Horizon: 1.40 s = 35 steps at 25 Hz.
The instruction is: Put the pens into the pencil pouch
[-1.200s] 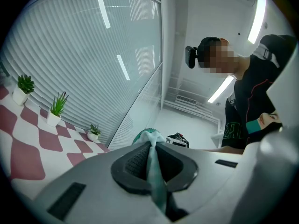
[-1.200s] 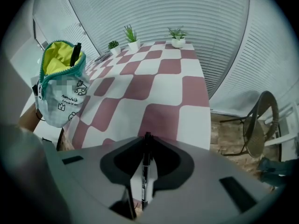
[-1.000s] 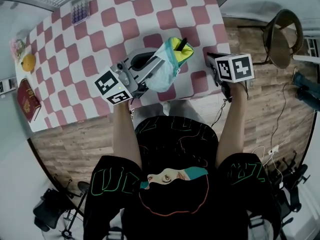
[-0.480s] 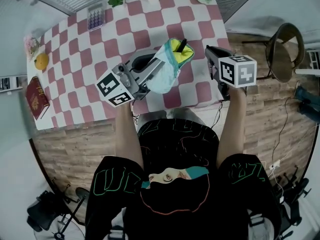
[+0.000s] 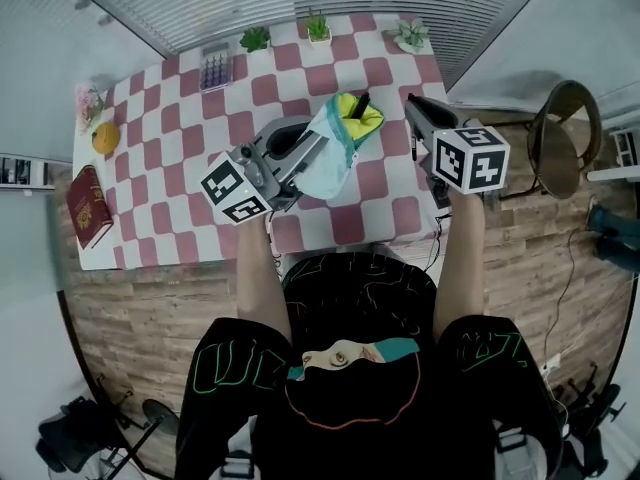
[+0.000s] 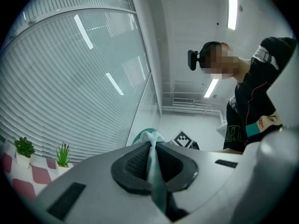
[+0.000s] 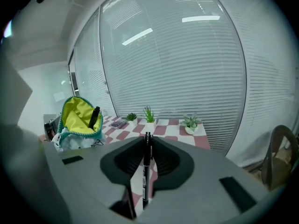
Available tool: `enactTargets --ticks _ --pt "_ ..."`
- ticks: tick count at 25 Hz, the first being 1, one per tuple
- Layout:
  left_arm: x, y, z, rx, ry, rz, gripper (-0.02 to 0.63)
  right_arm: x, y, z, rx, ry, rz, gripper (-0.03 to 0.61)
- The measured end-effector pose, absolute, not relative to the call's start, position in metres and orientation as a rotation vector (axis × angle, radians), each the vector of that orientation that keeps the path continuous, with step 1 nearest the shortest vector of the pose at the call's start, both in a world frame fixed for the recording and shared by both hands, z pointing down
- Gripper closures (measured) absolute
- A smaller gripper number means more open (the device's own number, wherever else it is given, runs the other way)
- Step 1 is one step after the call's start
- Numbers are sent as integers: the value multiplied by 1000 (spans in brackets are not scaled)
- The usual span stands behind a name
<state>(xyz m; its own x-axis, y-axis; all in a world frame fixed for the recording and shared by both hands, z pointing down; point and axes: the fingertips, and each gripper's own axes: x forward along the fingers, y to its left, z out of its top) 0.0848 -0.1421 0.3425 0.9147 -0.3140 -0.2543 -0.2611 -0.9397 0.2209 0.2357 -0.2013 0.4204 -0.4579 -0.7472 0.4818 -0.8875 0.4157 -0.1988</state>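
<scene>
My left gripper [image 5: 308,156] is shut on the rim of the pencil pouch [image 5: 325,163] and holds it up above the checkered table [image 5: 170,158]. The pouch mouth gapes, yellow inside, and a black pen [image 5: 360,104] sticks out of it. In the left gripper view a teal fold of the pouch [image 6: 153,169] is pinched between the pads. My right gripper [image 5: 413,113] is to the right of the pouch, apart from it, shut on a second black pen [image 7: 146,167] that stands upright between the jaws. From there the pouch [image 7: 78,122] shows at the left.
At the table's far edge stand a calculator [image 5: 215,66] and three small potted plants [image 5: 318,28]. An orange [image 5: 105,136] and a red book [image 5: 88,206] lie at the left. A chair [image 5: 565,108] stands on the wooden floor at the right.
Both grippers have risen, the right one more, and it has tipped up so it looks across the table at the pouch. The pouch and the pen stay gripped.
</scene>
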Motion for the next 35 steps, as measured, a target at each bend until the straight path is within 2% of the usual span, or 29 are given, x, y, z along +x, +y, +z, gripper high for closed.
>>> enactTargets --ticks 18,26,35 --pt "83 -156 327 2928 -455 -461 608 221 -209 266 1559 -2793 286 512" --pt "84 -157 328 2938 -446 -442 608 224 -206 229 1661 -2948 294 512" --pt "84 -155 326 2950 -441 -438 609 188 -209 222 1569 -3070 389 512"
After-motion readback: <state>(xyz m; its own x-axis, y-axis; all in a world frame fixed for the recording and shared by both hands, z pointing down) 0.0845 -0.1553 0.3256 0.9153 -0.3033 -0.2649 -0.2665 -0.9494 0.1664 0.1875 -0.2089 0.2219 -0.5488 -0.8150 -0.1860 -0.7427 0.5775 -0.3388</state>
